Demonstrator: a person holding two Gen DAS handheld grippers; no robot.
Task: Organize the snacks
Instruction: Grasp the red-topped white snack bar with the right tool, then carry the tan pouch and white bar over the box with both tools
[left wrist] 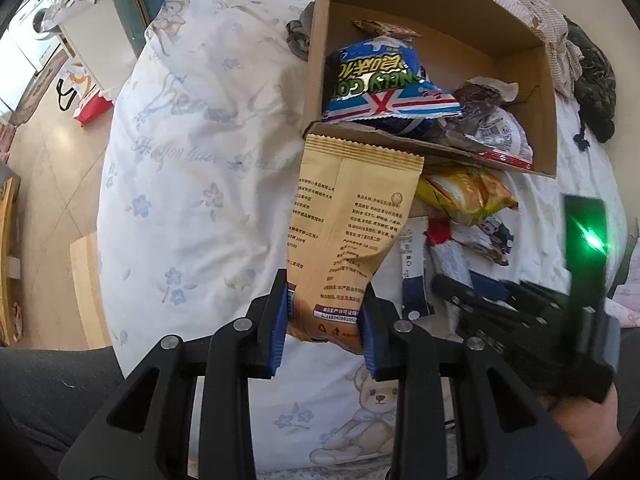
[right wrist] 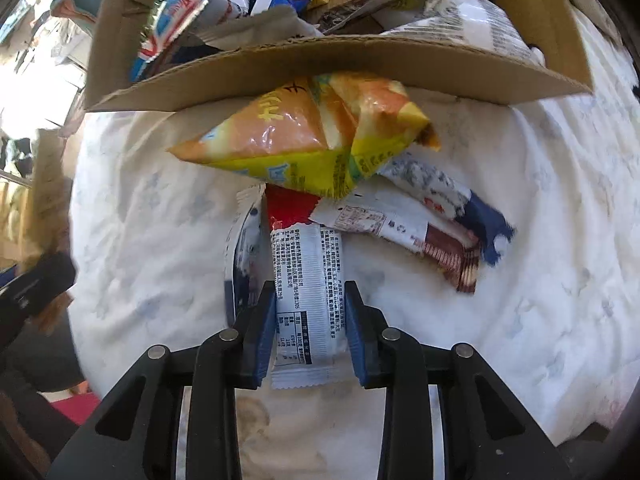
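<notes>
The left gripper (left wrist: 325, 330) pinches the lower end of a tan, crinkly foil snack bag (left wrist: 352, 232), which hangs up toward twelve o'clock until its serrated top edge meets the near wall of the open brown cardboard box (left wrist: 520, 68). The grip is low and narrow, so the bag could swing, catch under that wall instead of clearing it, and twist out of the pads. The right gripper (right wrist: 310, 332) has its blue pads (right wrist: 264, 332) drawn in on either side of a white, flat, printed plastic wrapper bar (right wrist: 304, 296) lying on the pale floral bedspread (right wrist: 540, 260); the pads look to be touching its edges, though I cannot tell how firmly. A slim dark-edged packet (right wrist: 240, 268) lies just beside it at nine o'clock, and a red-topped end of the bar is tucked under the orange and yellow crisp bag (right wrist: 312, 140) at twelve o'clock (a pile rather than a neat row). My worry is that lifting drags the neighbours along, or the slick film slips free. The box already holds a blue crisp bag (left wrist: 384, 84), so crowding may tip things back out.
</notes>
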